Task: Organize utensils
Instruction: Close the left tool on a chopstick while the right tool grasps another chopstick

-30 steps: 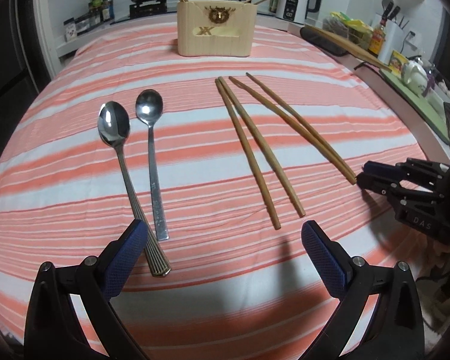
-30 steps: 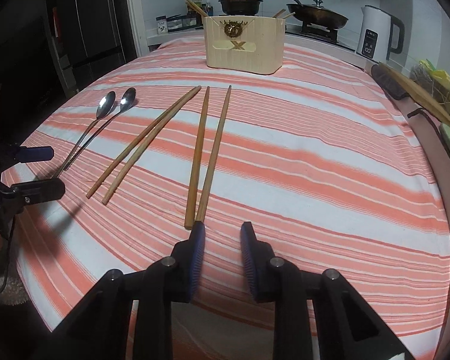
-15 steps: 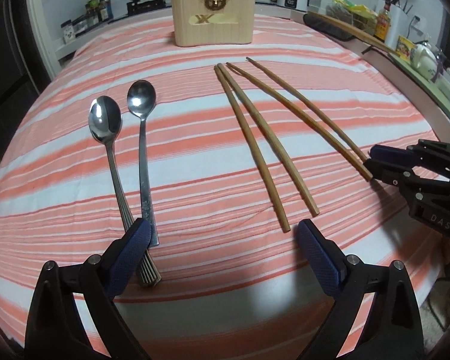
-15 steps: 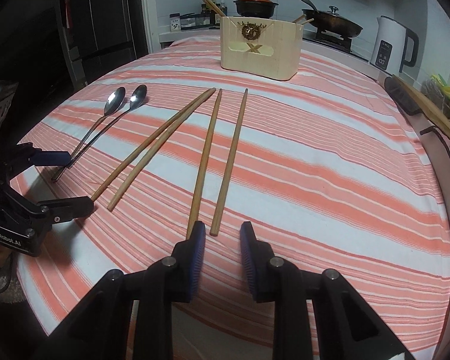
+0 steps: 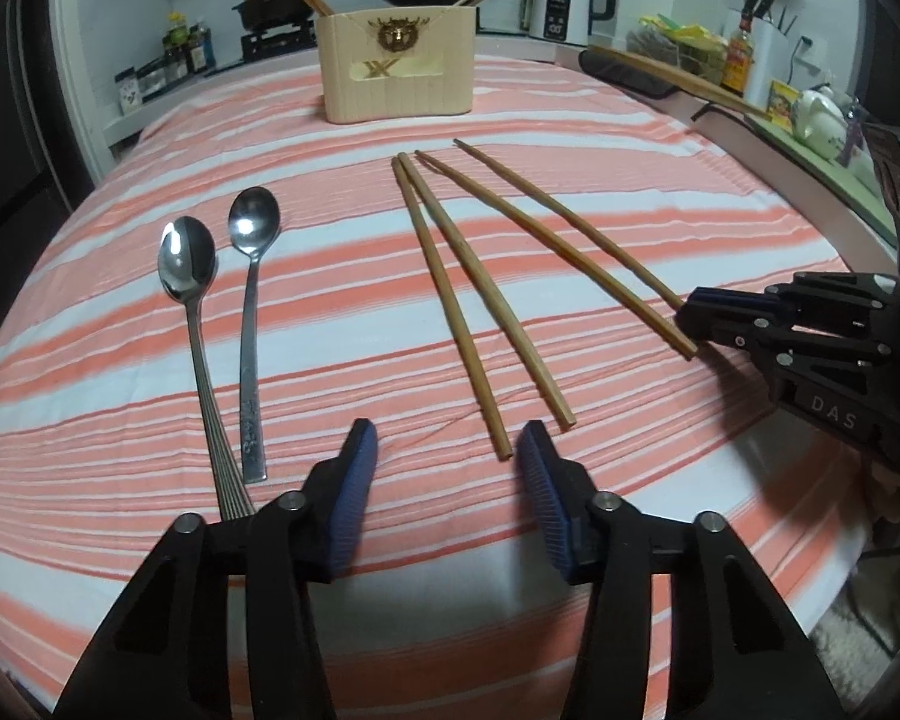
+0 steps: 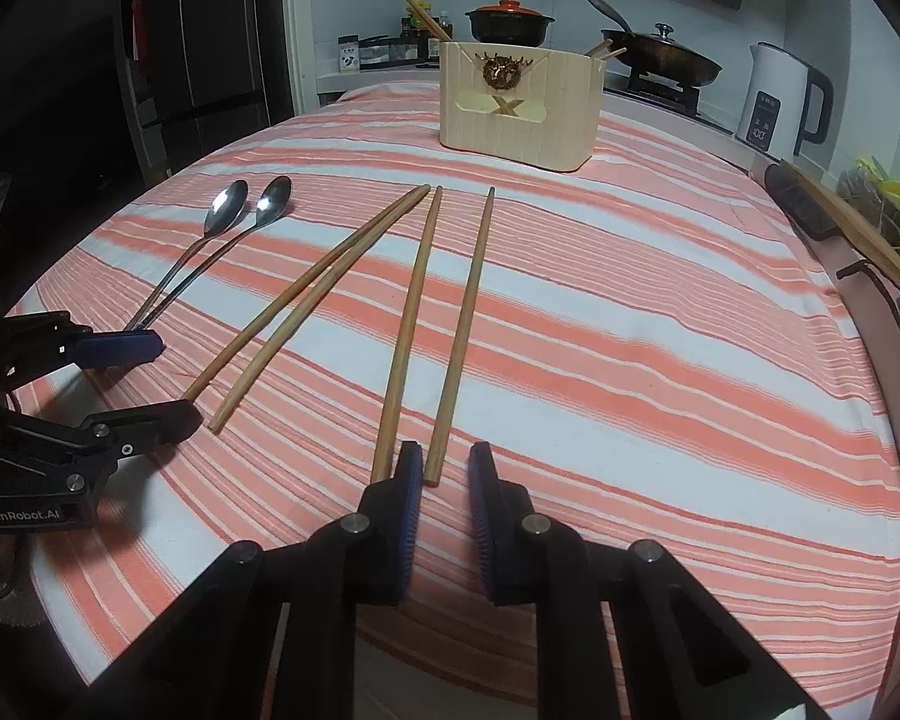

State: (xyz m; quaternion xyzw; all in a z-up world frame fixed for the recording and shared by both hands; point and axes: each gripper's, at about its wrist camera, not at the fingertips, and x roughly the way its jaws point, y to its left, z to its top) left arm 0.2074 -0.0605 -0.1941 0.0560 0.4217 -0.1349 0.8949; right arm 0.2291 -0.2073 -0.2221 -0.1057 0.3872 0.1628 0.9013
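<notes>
1. Four wooden chopsticks and two metal spoons lie flat on the striped cloth of the counter (image 5: 720, 180); a wooden utensil holder (image 5: 399, 63) stands upright at the far side, well apart from them.
2. The left tool (image 5: 447, 450) sits low at the near edge with its jaws spread partway and nothing between them. The butt ends of the left chopstick pair (image 5: 480, 312) lie just ahead of its right pad. The ribbed-handled spoon (image 5: 195, 324) and the flat-handled spoon (image 5: 251, 312) lie to its left, their handle ends near its left pad.
3. The right tool (image 6: 444, 471) has its jaws narrowly parted. The end of the right-hand chopstick (image 6: 459, 330) sits in the gap, seemingly not yet pinched; its partner (image 6: 408, 324) lies just outside the left pad.
4. Handling, as a judgement: the chopsticks look light, stiff and smooth, and are round enough to roll on cloth. They lie flat, so a pinch at the thick butt end, taken low against the cloth, seems the surest hold; they may swing or slip if gripped too near the very tip.
5. The spoons look heavier at the bowl and slick. Taking the handle nearer mid-length would probably reduce drooping.
</notes>
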